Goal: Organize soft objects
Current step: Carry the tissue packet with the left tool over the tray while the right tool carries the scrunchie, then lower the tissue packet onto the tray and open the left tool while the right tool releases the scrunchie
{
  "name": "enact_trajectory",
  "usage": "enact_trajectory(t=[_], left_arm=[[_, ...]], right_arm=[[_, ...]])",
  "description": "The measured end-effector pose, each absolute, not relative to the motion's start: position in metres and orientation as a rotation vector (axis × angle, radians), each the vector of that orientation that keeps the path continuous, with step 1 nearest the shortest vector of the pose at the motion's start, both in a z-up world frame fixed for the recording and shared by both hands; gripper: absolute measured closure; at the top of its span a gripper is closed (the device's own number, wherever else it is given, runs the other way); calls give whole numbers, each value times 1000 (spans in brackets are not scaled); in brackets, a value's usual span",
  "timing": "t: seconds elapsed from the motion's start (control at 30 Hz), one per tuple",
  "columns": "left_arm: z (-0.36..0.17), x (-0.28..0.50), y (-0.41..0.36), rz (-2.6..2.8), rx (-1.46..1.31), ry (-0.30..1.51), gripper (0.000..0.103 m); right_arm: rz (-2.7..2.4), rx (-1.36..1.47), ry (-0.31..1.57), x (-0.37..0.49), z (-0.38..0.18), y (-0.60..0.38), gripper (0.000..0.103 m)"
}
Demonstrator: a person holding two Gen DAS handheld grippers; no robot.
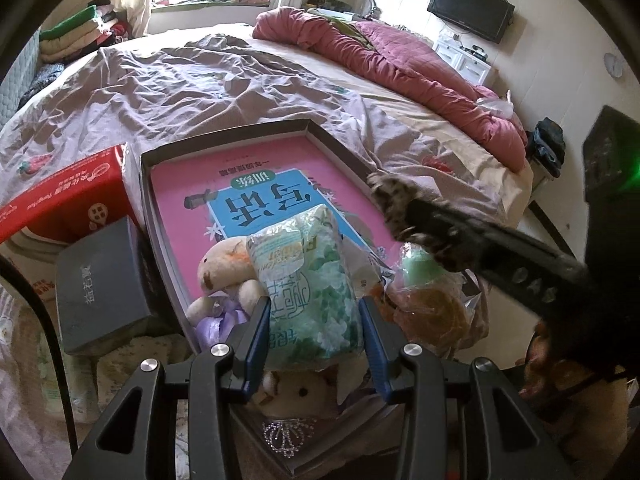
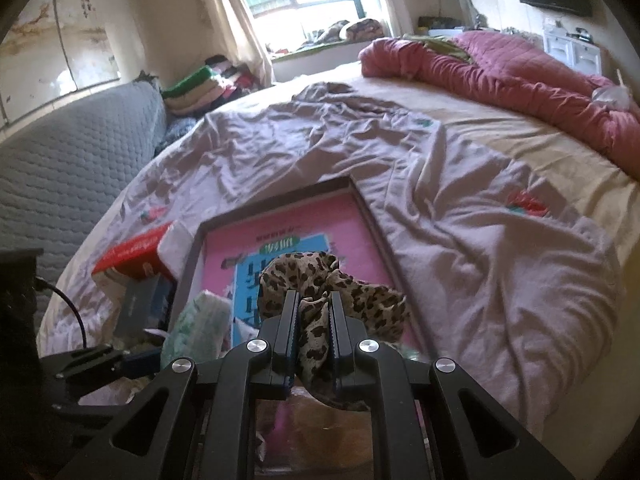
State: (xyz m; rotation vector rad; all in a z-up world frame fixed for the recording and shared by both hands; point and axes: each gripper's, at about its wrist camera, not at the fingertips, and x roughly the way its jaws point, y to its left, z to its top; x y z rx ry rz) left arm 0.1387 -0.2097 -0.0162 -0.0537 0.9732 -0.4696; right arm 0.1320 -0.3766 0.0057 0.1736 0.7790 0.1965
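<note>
A shallow grey box [image 1: 340, 148] lies on the bed with a pink book [image 1: 248, 172] in it. My left gripper [image 1: 314, 312] is shut on a green tissue pack [image 1: 308, 280] and holds it over the box's near end. A beige plush bear [image 1: 224, 268] lies left of the pack, a second plush [image 1: 296, 394] below it, a bagged item [image 1: 424, 304] to its right. My right gripper [image 2: 314, 304] is shut on a leopard-print scrunchie [image 2: 340, 292] above the box [image 2: 280, 196]; it also shows in the left wrist view [image 1: 400, 208].
A red carton [image 1: 72, 200] and a dark grey box [image 1: 100, 284] sit left of the shallow box. The rumpled mauve sheet [image 2: 480, 240] covers the bed. A red quilt [image 1: 400, 60] lies at the far right. Folded clothes [image 2: 208, 84] stack by the window.
</note>
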Motion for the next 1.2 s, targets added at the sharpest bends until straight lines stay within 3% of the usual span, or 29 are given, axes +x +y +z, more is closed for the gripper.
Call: enact_trajectory(t=[0.4,0.7,1.1,1.2], left_arm=[[-17,140,-207,-476,-63,975,60],[-18,139,-207,-475,-60,975,60],[-18,140,-207,-476,-63,975,59],[-19,141,-206,-476,-71,975,59]], right_arm=[[209,217,830,144,-18,-365,84],[218,221,804,139,-11,-365,67],[169,222,778,128,1,-379,65],[157,230,771,127,5,-383,60]])
